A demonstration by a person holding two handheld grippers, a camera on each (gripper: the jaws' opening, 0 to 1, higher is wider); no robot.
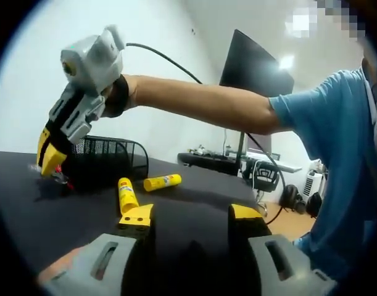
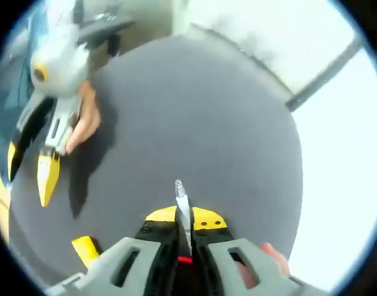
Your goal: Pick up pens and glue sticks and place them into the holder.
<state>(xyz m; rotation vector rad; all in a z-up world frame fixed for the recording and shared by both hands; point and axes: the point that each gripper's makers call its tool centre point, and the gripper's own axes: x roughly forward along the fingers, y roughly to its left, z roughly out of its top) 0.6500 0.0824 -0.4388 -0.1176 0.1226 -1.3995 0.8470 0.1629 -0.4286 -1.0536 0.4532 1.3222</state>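
My right gripper (image 2: 185,216) is shut on a pen (image 2: 182,202) whose clear tip sticks out past the yellow fingertips. In the left gripper view, the right gripper (image 1: 50,160) hangs low over the dark table (image 1: 194,188), just left of the black mesh holder (image 1: 111,161). Two yellow glue sticks lie on the table in front of the holder, one near (image 1: 128,194) and one further back (image 1: 162,182). My left gripper (image 1: 191,214) is open above the table with nothing between its jaws. The right gripper view shows the left gripper (image 2: 29,169) at the left, and a glue stick (image 2: 84,250) below it.
A person in a blue shirt (image 1: 342,154) stands at the right, an arm stretched across to the right gripper. Behind the table are a dark monitor (image 1: 253,68), a cluttered desk (image 1: 237,161) and a chair (image 1: 265,176). The table's rim (image 2: 296,154) curves close to a bright wall.
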